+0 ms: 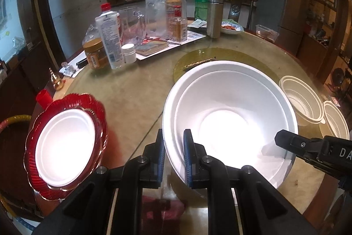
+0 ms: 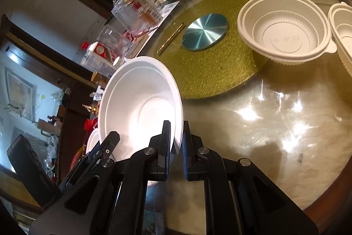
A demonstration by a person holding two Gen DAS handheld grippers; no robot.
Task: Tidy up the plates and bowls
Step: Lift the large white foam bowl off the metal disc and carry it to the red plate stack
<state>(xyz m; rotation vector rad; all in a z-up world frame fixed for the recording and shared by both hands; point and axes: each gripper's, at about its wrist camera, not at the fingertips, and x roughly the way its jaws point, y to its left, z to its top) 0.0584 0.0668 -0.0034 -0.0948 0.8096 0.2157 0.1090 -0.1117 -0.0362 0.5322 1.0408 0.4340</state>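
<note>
Gripping opposite rims of a white bowl [image 1: 228, 116] lifted above the tabletop [image 1: 132, 89], left gripper [image 1: 175, 155] and right gripper [image 2: 176, 151] hold jaws narrowed on it, apparently mid-carry; next likely calls for nesting it among far-right ribbed bowls [image 2: 283, 30].

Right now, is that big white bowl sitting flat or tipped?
Tipped. The big white bowl leans, its rim pinched by the left gripper and right gripper, above the table.
</note>
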